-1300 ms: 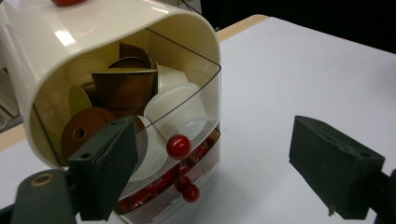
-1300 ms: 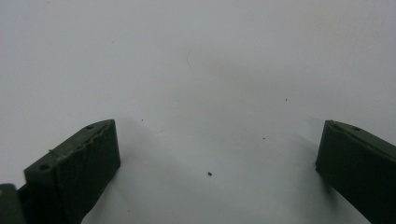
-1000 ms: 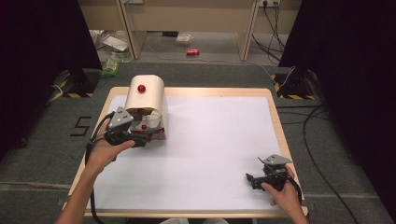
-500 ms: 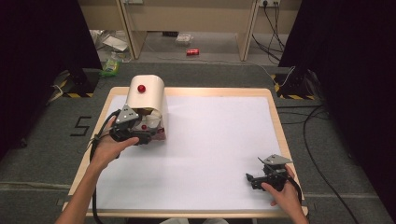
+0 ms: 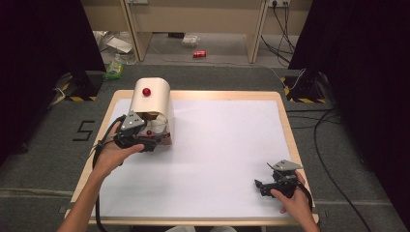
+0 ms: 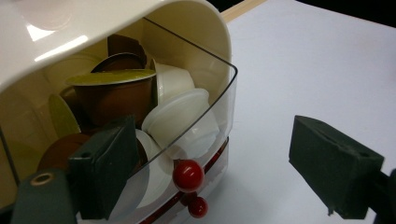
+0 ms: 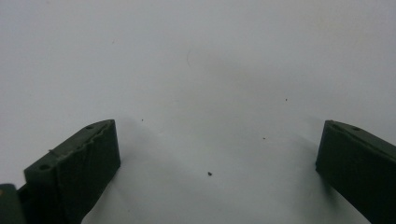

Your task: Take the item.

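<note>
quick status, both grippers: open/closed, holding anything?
Left gripper: open, empty, jaws either side of the red knob on the capsule box's clear door.
Right gripper: open, empty, over the white table sheet.

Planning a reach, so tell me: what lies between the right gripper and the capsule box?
Bare white table lies between the right gripper and capsule box, seen in the high view.

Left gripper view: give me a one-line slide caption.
Open left gripper at a cream container of coffee capsules, beside its clear flap's red knob.
</note>
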The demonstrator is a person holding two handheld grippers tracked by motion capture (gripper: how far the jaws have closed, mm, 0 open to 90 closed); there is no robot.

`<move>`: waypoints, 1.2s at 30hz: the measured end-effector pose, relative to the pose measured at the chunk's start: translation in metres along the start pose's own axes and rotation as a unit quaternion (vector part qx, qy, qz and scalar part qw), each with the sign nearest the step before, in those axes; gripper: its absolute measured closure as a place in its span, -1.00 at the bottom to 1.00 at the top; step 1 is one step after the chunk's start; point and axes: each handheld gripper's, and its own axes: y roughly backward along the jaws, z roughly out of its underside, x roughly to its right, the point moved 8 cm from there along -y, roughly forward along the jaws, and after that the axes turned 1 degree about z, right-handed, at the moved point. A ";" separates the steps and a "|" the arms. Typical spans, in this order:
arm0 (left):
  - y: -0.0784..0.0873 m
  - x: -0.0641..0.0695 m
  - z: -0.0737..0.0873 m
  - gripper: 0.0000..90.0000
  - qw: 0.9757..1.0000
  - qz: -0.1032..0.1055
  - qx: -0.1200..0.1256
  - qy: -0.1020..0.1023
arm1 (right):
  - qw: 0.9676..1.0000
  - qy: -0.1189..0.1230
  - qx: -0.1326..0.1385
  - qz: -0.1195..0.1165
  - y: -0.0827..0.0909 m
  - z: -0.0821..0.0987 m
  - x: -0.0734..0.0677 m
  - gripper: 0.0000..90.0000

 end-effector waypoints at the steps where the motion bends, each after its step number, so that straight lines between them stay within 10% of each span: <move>1: 0.001 0.001 0.001 -0.66 1.000 -0.001 -0.001 -0.004 | 1.000 0.000 0.000 0.000 0.000 0.000 0.000 -1.00; 36: 0.023 0.027 0.019 -0.64 1.000 0.007 0.017 -0.002 | 1.000 0.000 0.000 0.000 0.000 0.000 0.000 -1.00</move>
